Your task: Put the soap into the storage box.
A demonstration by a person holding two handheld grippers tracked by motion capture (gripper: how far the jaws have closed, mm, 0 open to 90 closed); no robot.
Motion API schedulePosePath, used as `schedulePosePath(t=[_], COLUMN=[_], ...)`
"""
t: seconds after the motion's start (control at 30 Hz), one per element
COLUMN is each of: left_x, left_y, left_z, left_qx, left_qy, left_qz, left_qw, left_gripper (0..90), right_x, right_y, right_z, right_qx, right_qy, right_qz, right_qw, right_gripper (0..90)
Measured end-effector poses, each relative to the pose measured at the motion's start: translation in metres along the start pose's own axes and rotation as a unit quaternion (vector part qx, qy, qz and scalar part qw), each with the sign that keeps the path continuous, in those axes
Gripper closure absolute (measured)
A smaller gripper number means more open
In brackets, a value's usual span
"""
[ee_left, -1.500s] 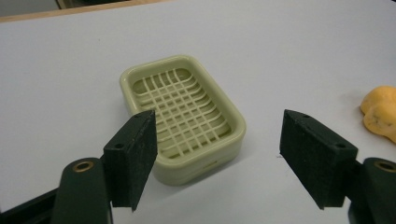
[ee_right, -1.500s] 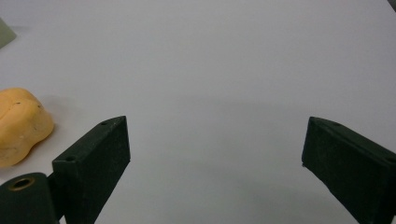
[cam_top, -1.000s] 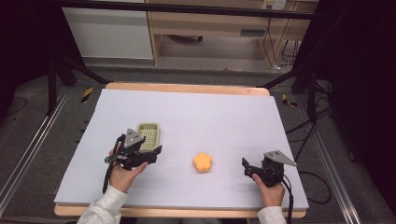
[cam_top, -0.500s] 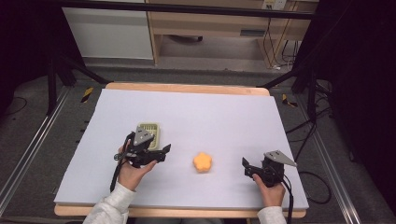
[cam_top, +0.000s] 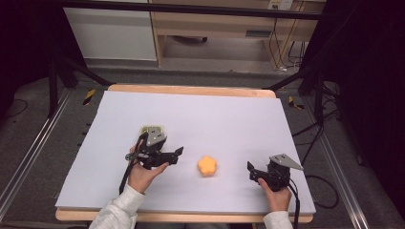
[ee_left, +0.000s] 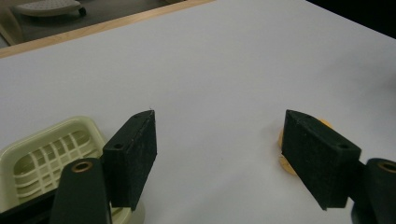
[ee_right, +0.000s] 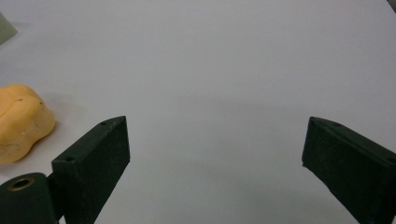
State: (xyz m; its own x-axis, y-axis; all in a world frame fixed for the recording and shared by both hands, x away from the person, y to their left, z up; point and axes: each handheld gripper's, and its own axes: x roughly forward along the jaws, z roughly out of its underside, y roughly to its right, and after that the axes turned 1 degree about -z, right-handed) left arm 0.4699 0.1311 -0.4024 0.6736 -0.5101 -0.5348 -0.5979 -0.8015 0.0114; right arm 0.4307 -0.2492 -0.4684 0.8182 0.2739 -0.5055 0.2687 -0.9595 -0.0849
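An orange lumpy piece (cam_top: 207,165) lies on the white table cover (cam_top: 215,114), near the front middle. My left gripper (cam_top: 176,155) hovers just left of it with jaws open and nothing between them. In the left gripper view the orange piece (ee_left: 285,164) peeks out from behind the right jaw of the left gripper (ee_left: 219,140). A pale yellow slotted dish (ee_left: 44,156) sits under the left jaw; from above the dish (cam_top: 143,129) is mostly hidden by the gripper. My right gripper (cam_top: 250,172) rests open to the right of the orange piece (ee_right: 21,123).
The wooden table edge (cam_top: 191,89) runs along the far side. Beyond it stand a shelf unit and cables on the floor. White table cover stretches between the right gripper (ee_right: 215,135) jaws and across the far half of the table.
My left gripper has moved right, off the slotted dish and toward the orange piece. The right gripper and the orange piece have stayed put.
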Motion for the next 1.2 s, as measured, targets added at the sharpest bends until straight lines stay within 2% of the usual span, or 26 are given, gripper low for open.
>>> schedulePosePath(t=[0.07,0.27,0.53,0.83,1.2], left_x=[0.003,0.011,0.020,0.034,0.045], left_y=[0.004,0.015,0.026,0.041,0.054], left_z=[-0.002,-0.005,-0.007,-0.006,-0.005], left_qx=[-0.002,0.016,0.018,0.038,0.048], left_qy=[-0.001,-0.014,-0.023,-0.047,-0.066], left_qz=[0.005,0.013,0.026,0.043,0.055], left_qw=[1.0000,0.9997,0.9992,0.9972,0.9951], left_gripper=[26.5,26.3,25.0,24.8,24.2], right_x=[0.001,0.001,0.001,0.002,0.002], right_y=[0.000,-0.001,-0.001,-0.001,-0.001], right_z=[0.000,0.000,0.000,0.000,0.000], right_qx=[0.000,-0.001,0.000,0.000,0.000], right_qy=[-0.002,-0.003,-0.005,-0.006,-0.006], right_qz=[-0.002,-0.002,-0.002,-0.002,-0.003], right_qw=[1.0000,1.0000,1.0000,1.0000,1.0000], right_gripper=[8.0,8.0,8.0,7.9,7.9])
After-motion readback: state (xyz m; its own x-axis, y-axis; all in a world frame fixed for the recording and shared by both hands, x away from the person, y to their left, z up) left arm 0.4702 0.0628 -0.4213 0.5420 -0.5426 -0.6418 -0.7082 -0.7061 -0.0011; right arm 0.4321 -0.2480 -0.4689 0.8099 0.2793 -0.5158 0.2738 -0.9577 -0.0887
